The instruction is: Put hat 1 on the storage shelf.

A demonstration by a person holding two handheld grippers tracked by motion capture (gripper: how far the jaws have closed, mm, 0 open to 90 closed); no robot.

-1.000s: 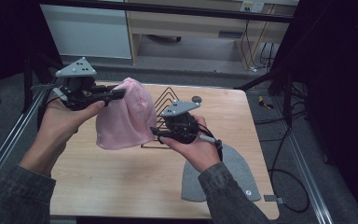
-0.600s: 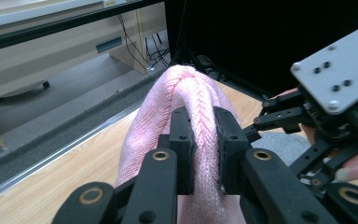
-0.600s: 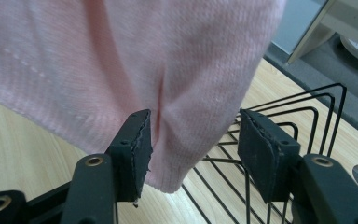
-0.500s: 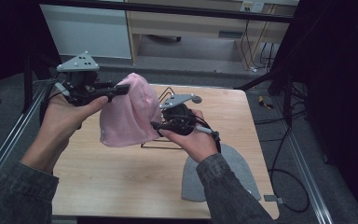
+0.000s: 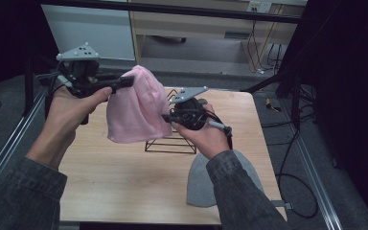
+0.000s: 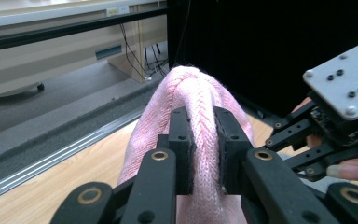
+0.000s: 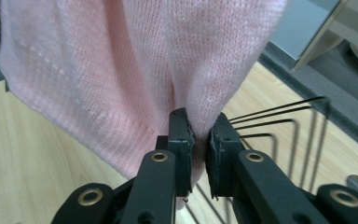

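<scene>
Handheld claws and denim sleeves
Black jaws with brass-ringed pivots are seen; grey screw-holed plates are carried on top; grey-blue sleeves are worn.

I hold the pink hat [image 5: 136,108] off the table [image 5: 124,177], my left gripper [image 5: 124,82] pinching its top, my right gripper [image 5: 168,117] its side. Behind it stands a wire rack [image 5: 172,143]; a grey hat [image 5: 199,184] lies near my right sleeve.
</scene>
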